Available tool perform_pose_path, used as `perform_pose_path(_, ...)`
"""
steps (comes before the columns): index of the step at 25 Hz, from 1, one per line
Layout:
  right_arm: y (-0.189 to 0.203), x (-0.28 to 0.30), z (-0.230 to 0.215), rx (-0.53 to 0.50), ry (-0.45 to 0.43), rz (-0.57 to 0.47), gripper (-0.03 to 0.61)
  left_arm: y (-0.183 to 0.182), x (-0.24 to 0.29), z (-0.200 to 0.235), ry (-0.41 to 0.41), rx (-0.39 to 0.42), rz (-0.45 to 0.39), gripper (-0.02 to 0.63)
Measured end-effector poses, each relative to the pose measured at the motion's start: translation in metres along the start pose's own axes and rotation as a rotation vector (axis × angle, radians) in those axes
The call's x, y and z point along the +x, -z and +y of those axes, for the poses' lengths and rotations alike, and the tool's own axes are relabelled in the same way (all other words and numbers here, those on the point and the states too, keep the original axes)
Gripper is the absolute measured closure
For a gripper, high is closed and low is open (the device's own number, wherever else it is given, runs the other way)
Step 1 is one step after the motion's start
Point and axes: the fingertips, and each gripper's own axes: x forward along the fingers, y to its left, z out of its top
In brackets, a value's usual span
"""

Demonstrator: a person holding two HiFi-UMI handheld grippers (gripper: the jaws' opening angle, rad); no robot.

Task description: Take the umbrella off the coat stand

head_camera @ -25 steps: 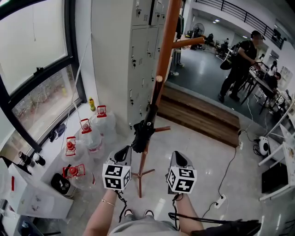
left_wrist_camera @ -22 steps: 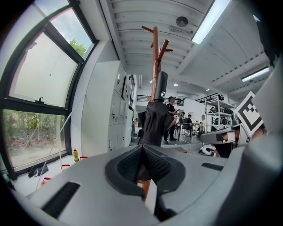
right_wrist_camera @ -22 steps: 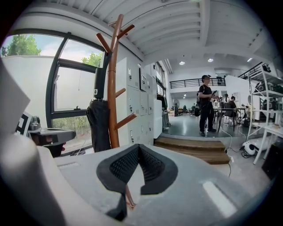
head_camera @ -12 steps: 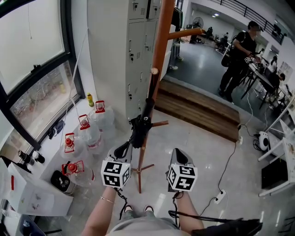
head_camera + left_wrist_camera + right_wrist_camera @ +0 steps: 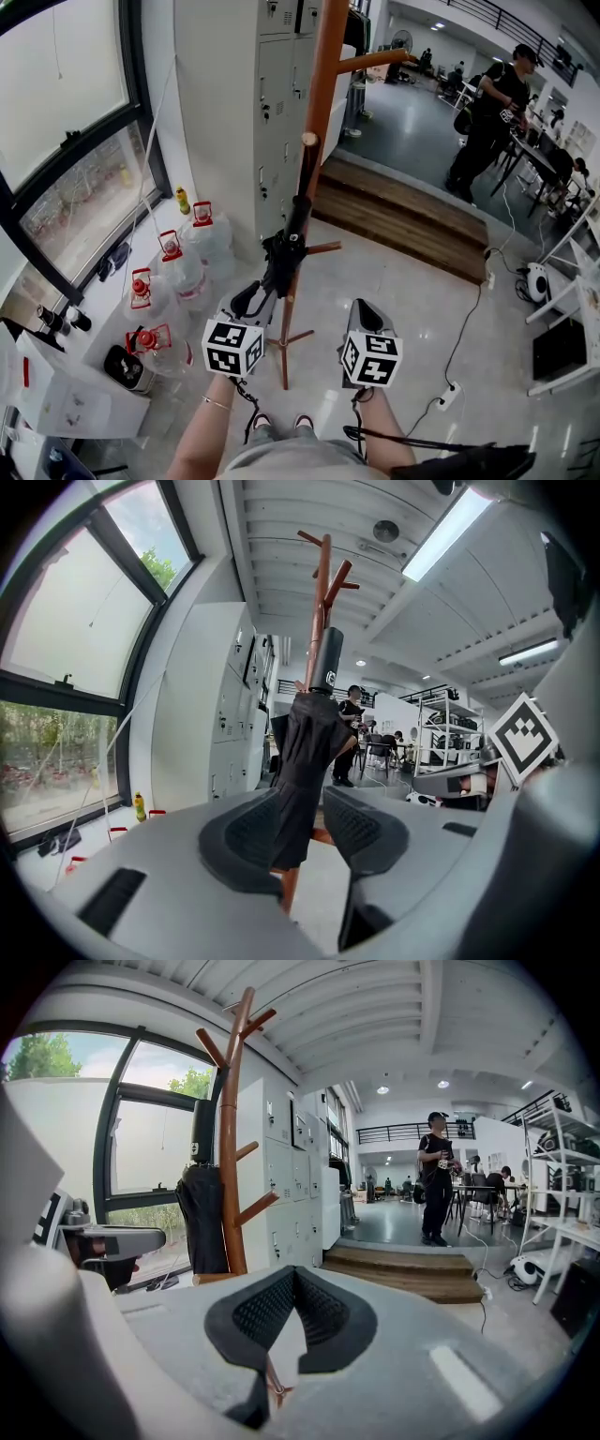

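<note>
A black folded umbrella (image 5: 284, 258) hangs upright against the brown wooden coat stand (image 5: 323, 94), handle end up. My left gripper (image 5: 258, 298) is at the umbrella's lower end. In the left gripper view its jaws are opening, and the umbrella's fabric (image 5: 309, 752) hangs between the pads with a gap on the right side. The stand's pole (image 5: 322, 602) rises behind it. My right gripper (image 5: 366, 314) sits to the right of the stand, shut with nothing in it. The right gripper view shows the umbrella (image 5: 202, 1213) beside the pole (image 5: 230, 1147), left of the closed pads (image 5: 293, 1283).
Several water jugs with red caps (image 5: 183, 272) stand at the left by the window. Grey lockers (image 5: 272, 112) are behind the stand. A wooden step (image 5: 412, 234) lies at the right, with a person (image 5: 487, 122) beyond it. A cable and power strip (image 5: 448, 405) lie on the floor.
My left gripper's jaws, shut before, have parted around the umbrella's lower end. The right gripper has stayed where it was.
</note>
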Motion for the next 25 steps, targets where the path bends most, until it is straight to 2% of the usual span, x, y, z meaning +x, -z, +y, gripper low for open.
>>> perform_pose_path(8, 0.002, 0.002, -0.005, 0.006, 0.009, 0.005, 0.574, -0.004, 0.012, 0.004, 0.016, 0.024, 0.017, 0.367)
perform_pose_path(12, 0.005, 0.003, -0.011, 0.009, 0.017, 0.010, 0.574, -0.004, 0.022, 0.004, 0.027, 0.035, 0.033, 0.333)
perform_pose_path(17, 0.007, 0.005, -0.020, 0.016, 0.036, 0.017, 0.574, -0.003, 0.036, 0.001, 0.051, 0.038, 0.051, 0.321)
perform_pose_path(25, 0.011, 0.008, -0.032, 0.029, 0.064, 0.026, 0.574, -0.002, 0.054, 0.000, 0.045, 0.046, 0.073, 0.304)
